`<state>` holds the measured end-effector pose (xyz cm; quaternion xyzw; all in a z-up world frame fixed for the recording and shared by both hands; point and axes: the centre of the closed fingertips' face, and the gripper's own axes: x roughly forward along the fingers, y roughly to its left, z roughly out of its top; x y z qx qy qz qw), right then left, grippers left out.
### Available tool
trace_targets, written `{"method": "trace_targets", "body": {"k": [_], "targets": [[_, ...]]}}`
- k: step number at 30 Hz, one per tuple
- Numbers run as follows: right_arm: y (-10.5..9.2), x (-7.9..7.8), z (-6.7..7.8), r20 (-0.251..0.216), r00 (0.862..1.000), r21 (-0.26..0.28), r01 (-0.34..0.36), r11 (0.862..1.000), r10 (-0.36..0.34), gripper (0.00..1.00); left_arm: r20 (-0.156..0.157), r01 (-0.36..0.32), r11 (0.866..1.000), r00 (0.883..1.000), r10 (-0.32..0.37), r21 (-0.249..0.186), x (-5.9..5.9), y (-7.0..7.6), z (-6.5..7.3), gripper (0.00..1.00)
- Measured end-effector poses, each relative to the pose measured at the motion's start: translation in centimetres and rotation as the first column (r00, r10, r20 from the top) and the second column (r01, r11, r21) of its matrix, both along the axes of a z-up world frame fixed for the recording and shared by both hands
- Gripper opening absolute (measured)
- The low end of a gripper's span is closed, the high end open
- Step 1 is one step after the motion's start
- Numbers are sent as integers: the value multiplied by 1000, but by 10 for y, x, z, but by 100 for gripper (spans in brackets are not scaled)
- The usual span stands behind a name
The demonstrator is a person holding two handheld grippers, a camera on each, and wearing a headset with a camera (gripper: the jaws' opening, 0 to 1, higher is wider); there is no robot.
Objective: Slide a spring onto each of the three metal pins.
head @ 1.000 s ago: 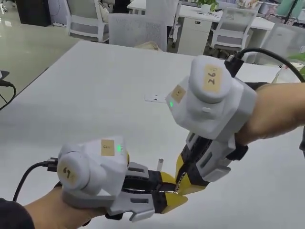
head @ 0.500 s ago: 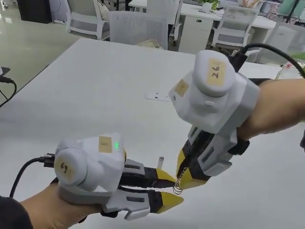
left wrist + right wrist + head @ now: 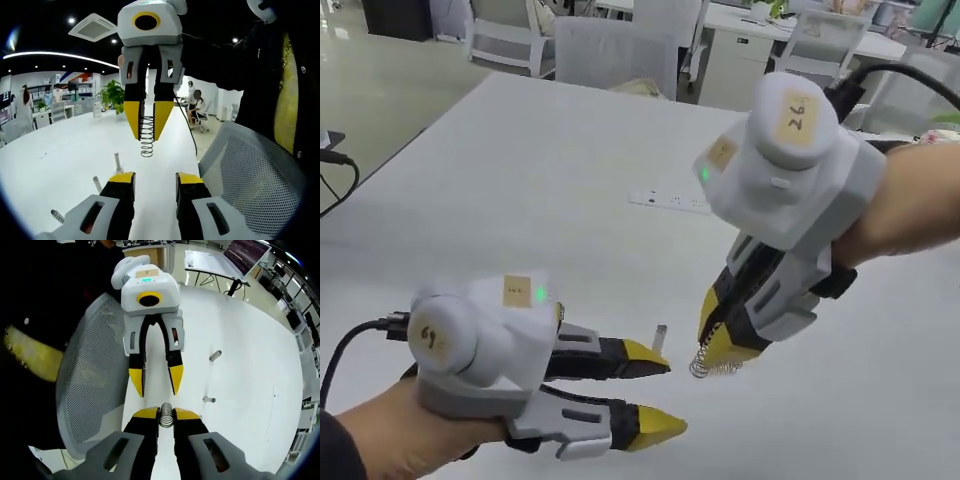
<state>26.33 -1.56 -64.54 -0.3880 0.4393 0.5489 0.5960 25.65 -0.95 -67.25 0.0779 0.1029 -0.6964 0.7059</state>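
While the white desk (image 3: 500, 170) carries everything, a grey mesh chair (image 3: 250, 170) stands close at its edge. The right gripper (image 3: 718, 347) points steeply down, and its jaws are pressed together on the upper end of the spring (image 3: 712, 365), which hangs low over the desk. The left gripper (image 3: 675, 397) lies almost level and faces it; its jaws are spread apart and hold nothing. One metal pin (image 3: 659, 338) stands upright just beside the spring, apart from it, near the left jaws. A second pin (image 3: 97, 184) and a third pin (image 3: 56, 216) stand further aside.
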Motion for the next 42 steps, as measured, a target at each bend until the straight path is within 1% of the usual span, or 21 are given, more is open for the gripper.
{"method": "trace_targets", "body": {"k": [2, 5, 7, 9, 11, 12, 14, 16, 18, 20, 21, 23, 26, 28, 31, 33, 39, 42], "targets": [[-1, 1, 1, 3, 1000, 0, 3, 1000, -3, 7, -3, -5, 1000, 1000, 5, 6, 0, 2, -2, 29], [-2, 3, 1, 9, 1000, 0, 6, 1000, -6, 7, 4, -9, 1000, 1000, 9, 17, 1, 6, -6, 31], [-1, 4, 2, 14, 1000, 3, 7, 1000, -7, 7, 2, -17, 1000, 1000, 17, 24, 1, 9, -9, 37], [-2, 5, 2, 17, 1000, 4, 10, 1000, -10, 7, 13, -16, 999, 1000, 15, 36, 1, 13, -13, 37], [-2, 7, 2, 21, 1000, 4, 13, 1000, -13, 8, 6, -22, 999, 1000, 22, 43, 1, 17, -16, 44], [-3, 8, 2, 22, 1000, 4, 14, 1000, -14, 8, 4, -23, 999, 1000, 23, 44, 1, 18, -17, 46], [-2, 9, 2, 22, 1000, 8, 17, 1000, -17, 8, 10, -27, 999, 1000, 26, 43, 0, 21, -17, 46], [-4, 11, 1, 24, 1000, 6, 18, 1000, -18, 8, 10, -37, 998, 999, 36, 53, 2, 26, -20, 46], [-4, 14, 1, 26, 999, 5, 20, 1000, -20, 8, 17, -52, 997, 999, 51, 53, 4, 31, -21, 47], [-4, 17, 1, 35, 999, 5, 21, 1000, -21, 8, 10, -71, 996, 997, 71, 45, 6, 36, -20, 48], [-3, 20, 1, 34, 999, 6, 22, 1000, -22, 8, 13, -82, 996, 997, 81, 45, 8, 39, -20, 49], [-3, 24, 2, 43, 999, 10, 24, 1000, -25, 8, 7, -99, 994, 995, 99, 48, 10, 45, -22, 51], [-2, 27, 2, 51, 998, 14, 27, 1000, -27, 8, 8, -137, 989, 991, 136, 51, 15, 56, -24, 52], [-2, 28, 2, 51, 998, 13, 27, 1000, -27, 8, 1, -155, 987, 988, 155, 53, 17, 62, -25, 55], [-2, 33, 0, 57, 998, 13, 28, 1000, -29, 8, -4, -188, 981, 982, 188, 49, 19, 71, -26, 56], [0, 35, 0, 62, 998, 16, 28, 999, -29, 8, 2, -204, 978, 979, 204, 51, 18, 75, -28, 57], [1, 41, -1, 74, 997, 17, 26, 1000, -27, 8, -11, -243, 969, 970, 244, 51, 18, 82, -31, 62], [1, 45, -2, 77, 997, 15, 29, 999, -30, 8, -11, -257, 965, 966, 257, 48, 18, 85, -32, 65]]}}
